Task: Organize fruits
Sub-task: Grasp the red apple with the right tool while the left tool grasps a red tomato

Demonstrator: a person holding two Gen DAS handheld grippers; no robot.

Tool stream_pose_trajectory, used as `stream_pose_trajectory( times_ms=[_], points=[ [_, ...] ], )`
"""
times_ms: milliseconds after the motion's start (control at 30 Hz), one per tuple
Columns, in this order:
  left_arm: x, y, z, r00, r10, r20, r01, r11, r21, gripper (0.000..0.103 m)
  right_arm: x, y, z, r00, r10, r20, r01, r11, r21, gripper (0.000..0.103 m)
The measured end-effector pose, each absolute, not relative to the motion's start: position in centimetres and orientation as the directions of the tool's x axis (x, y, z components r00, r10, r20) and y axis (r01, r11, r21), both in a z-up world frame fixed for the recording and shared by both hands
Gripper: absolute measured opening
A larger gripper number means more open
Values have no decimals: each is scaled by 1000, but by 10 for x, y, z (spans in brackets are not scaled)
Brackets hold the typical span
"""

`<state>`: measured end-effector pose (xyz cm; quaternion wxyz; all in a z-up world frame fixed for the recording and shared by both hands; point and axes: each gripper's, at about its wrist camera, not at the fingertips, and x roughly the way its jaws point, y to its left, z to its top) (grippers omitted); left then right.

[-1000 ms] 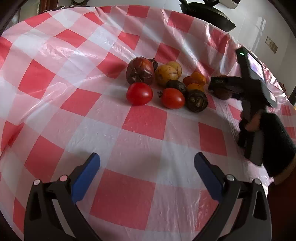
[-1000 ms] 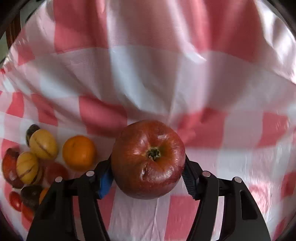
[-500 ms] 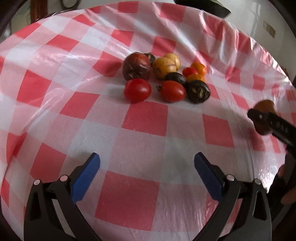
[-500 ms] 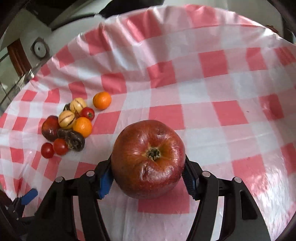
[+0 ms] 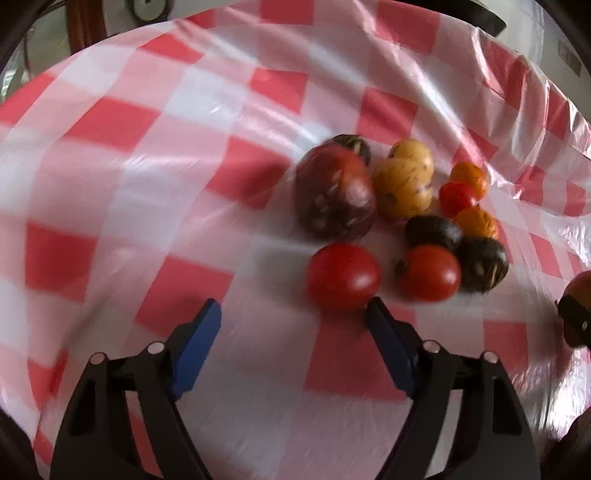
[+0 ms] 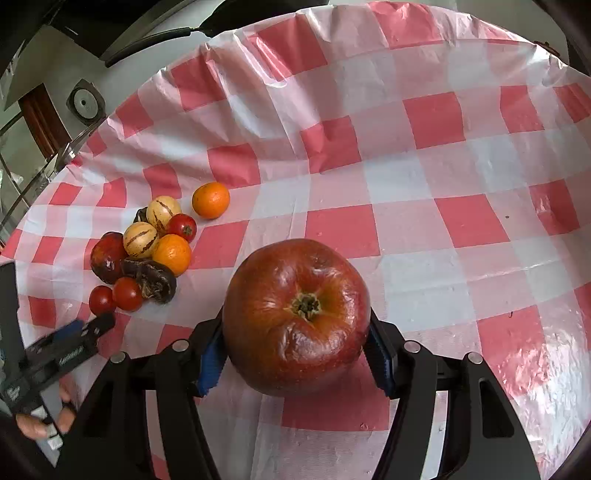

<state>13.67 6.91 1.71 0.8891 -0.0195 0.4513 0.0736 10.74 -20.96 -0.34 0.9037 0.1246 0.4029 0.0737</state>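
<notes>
My right gripper (image 6: 295, 350) is shut on a big wrinkled red apple (image 6: 295, 317), held above the checked tablecloth (image 6: 443, 184). To its left lies a pile of fruit: a dark red apple (image 6: 107, 258), striped yellow fruits (image 6: 140, 240), oranges (image 6: 171, 254), small tomatoes (image 6: 127, 293) and dark fruits (image 6: 155, 280). My left gripper (image 5: 295, 332) hovers just short of the nearest tomato (image 5: 343, 280). Its jaws are closing with nothing between them. The right fingertip (image 5: 375, 306) sits close under that tomato. The left gripper (image 6: 74, 339) also shows beside the pile.
A person's hand (image 6: 40, 424) holds the left gripper's handle. The held apple and the right gripper's tip (image 5: 576, 314) show at the right edge of the left wrist view. The cloth's far edge (image 6: 258, 29) drops off, with dark objects (image 6: 147, 33) behind it.
The left gripper has come close to the fruit pile and its jaws have narrowed. The right gripper carried the big apple away from the pile, then held still.
</notes>
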Motion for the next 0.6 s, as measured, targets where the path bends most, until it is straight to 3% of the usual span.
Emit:
stream_pose_trajectory(
  times_ms=[67, 200, 600],
  points=[
    [145, 64, 18, 589, 101, -802, -136, 990, 24, 70, 108, -209, -4, 663, 235, -711, -33, 958, 286, 62],
    [150, 59, 21, 609, 97, -787, -133, 991, 19, 38, 108, -209, -4, 660, 242, -711, -38, 956, 290, 63],
    [133, 74, 20, 640, 26, -768, -179, 977, -116, 38, 108, -209, -4, 667, 243, -705, -42, 956, 290, 63]
  ],
)
